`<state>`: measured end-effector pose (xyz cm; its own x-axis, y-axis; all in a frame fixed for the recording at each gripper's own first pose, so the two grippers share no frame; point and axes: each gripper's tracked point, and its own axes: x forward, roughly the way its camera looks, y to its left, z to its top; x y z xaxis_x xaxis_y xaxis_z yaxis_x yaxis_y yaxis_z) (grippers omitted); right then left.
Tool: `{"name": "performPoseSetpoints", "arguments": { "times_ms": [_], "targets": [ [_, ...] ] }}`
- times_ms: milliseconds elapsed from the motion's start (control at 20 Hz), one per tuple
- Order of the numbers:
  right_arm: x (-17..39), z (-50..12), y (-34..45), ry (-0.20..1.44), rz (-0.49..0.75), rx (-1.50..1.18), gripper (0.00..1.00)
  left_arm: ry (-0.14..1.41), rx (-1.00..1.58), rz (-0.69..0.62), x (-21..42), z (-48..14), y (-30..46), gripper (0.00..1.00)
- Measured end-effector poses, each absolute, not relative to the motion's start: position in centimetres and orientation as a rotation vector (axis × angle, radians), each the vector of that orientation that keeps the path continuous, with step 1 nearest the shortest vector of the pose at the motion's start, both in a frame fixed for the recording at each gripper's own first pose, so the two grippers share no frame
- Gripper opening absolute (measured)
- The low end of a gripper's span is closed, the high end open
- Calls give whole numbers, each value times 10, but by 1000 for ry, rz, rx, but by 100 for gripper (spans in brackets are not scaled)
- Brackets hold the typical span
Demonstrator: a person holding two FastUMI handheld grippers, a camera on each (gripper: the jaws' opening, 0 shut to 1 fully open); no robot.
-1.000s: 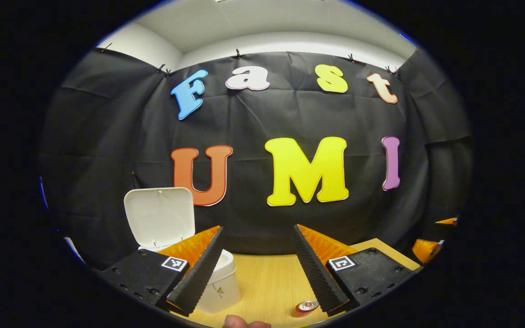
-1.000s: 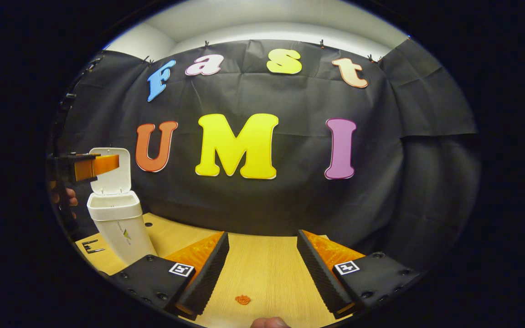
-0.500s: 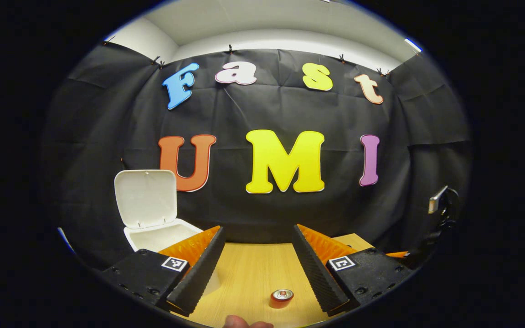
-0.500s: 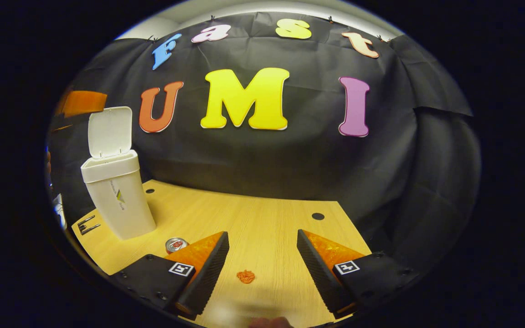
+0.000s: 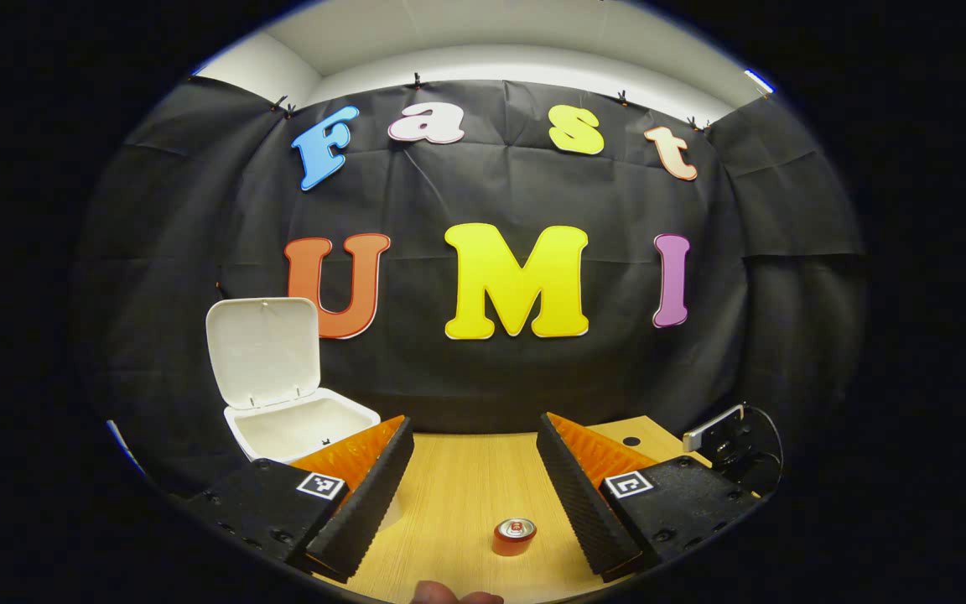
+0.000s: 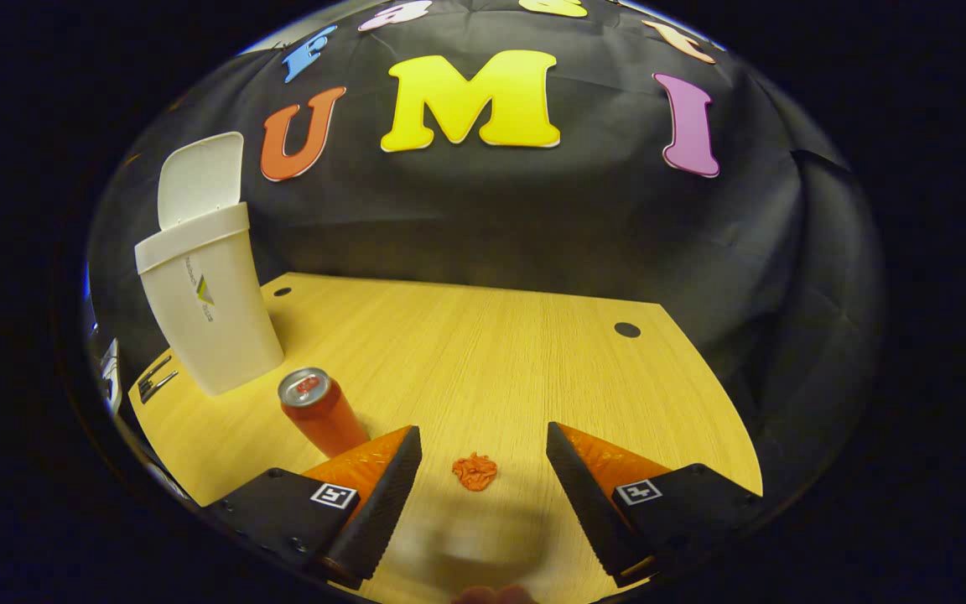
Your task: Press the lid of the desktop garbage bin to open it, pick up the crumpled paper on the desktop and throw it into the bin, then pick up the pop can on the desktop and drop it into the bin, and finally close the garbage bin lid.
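Observation:
The white bin [image 6: 210, 315] stands at the table's far left with its lid [image 6: 198, 178] flipped up; from the left gripper view I look down into the bin's open mouth [image 5: 303, 426] under the raised lid [image 5: 262, 351]. A red pop can [image 6: 322, 413] stands upright near the bin and appears in the left gripper view as the pop can [image 5: 514, 535]. A small orange crumpled paper [image 6: 475, 471] lies on the wood between the spread fingers of my right gripper [image 6: 483, 495], which is open above it. My left gripper [image 5: 470, 495] is open, high over the table.
The wooden table [image 6: 483, 352] has two dark round holes [image 6: 626, 330] near its back edge. The other gripper's body [image 5: 730, 440] shows at the right of the left gripper view. A metal bracket [image 6: 153, 380] sits at the table's left edge.
The right gripper has tilted down and lowered toward the crumpled paper, bringing the can and tabletop into sight. The left gripper has drifted, so the bin's open mouth shows more.

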<state>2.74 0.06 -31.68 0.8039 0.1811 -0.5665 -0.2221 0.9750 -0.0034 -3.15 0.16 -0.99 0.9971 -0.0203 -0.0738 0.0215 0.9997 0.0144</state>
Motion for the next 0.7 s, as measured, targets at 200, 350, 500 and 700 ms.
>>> {"name": "performPoseSetpoints", "arguments": {
  "times_ms": [200,350,500,700],
  "targets": [
    [29,-357,7,676,226,-71,94,90,14,1,-31,-13,15,96],
    [35,-376,9,705,204,-61,96,114,10,12,-30,-21,22,96],
    [38,-394,14,749,185,-39,94,118,21,13,-30,-18,29,96],
    [41,-412,12,798,147,-16,96,131,40,15,-31,-19,36,96]
  ]
}}
